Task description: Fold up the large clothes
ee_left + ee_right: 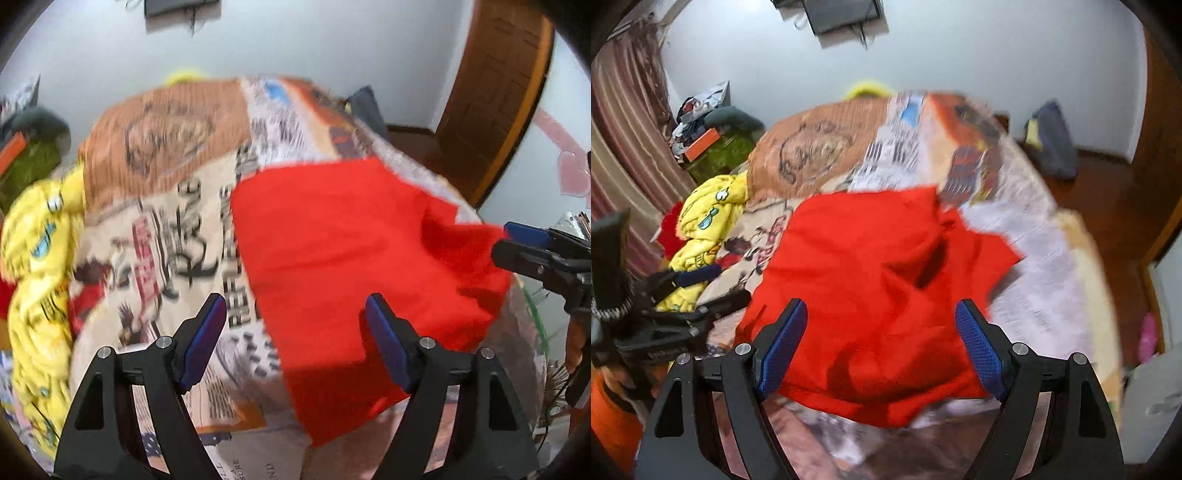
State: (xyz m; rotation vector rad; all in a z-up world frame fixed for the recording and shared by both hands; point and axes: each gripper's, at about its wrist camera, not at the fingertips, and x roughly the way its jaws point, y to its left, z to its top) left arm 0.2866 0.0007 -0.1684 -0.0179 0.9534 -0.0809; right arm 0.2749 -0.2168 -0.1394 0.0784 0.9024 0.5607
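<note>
Lying rumpled: soft red garment [871,280] on printed bedspread [177,206].

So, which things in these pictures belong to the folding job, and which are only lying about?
For the job:
- large red cloth garment, spread on the printed bedcover
- left hand-held gripper, open
- right hand-held gripper, open

Just lying about:
- yellow cartoon-print blanket
- dark blue cushion on the floor
- orange box
- wooden door
</note>
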